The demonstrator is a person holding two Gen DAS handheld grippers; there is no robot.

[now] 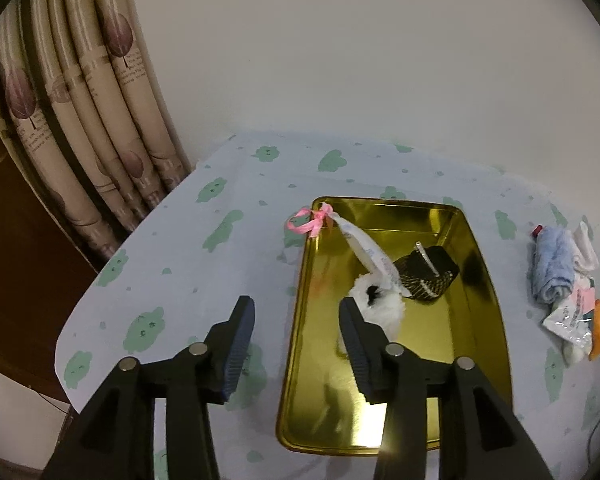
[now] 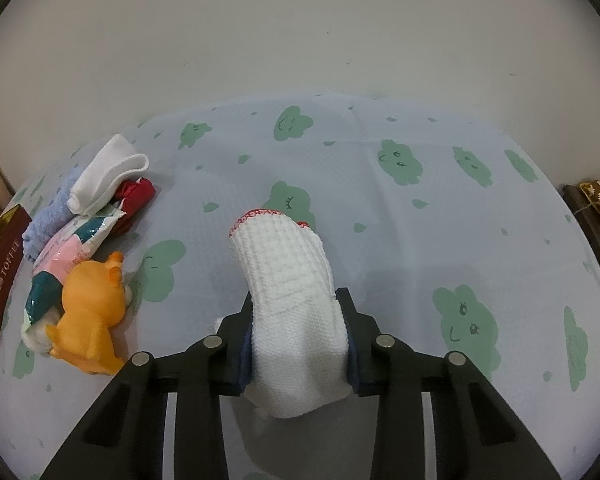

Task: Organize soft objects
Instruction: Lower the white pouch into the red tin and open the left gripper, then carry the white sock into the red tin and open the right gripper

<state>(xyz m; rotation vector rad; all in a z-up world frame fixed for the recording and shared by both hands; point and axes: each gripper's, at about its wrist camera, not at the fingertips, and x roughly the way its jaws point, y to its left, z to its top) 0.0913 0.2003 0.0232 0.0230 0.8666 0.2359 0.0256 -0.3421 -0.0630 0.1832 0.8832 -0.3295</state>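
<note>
Your left gripper [image 1: 296, 316] stands apart with nothing between its pads, over the near left rim of the gold tray [image 1: 484, 280]. In the tray lie a white fluffy toy [image 1: 380, 304] with a long wrapped tail tied by a pink ribbon [image 1: 312, 218] at the far left corner, and a dark pouch [image 1: 428, 276] just right of it. Your right gripper [image 2: 298, 316] is clamped on a rolled white cloth [image 2: 288, 272] — its red-trimmed end points away over the tablecloth [image 2: 400, 208]. Left of it sits a pile — orange toy [image 2: 90, 320], blue towel [image 2: 50, 216], white roll [image 2: 104, 180], red cloth [image 2: 136, 194], packet [image 2: 76, 240].
</note>
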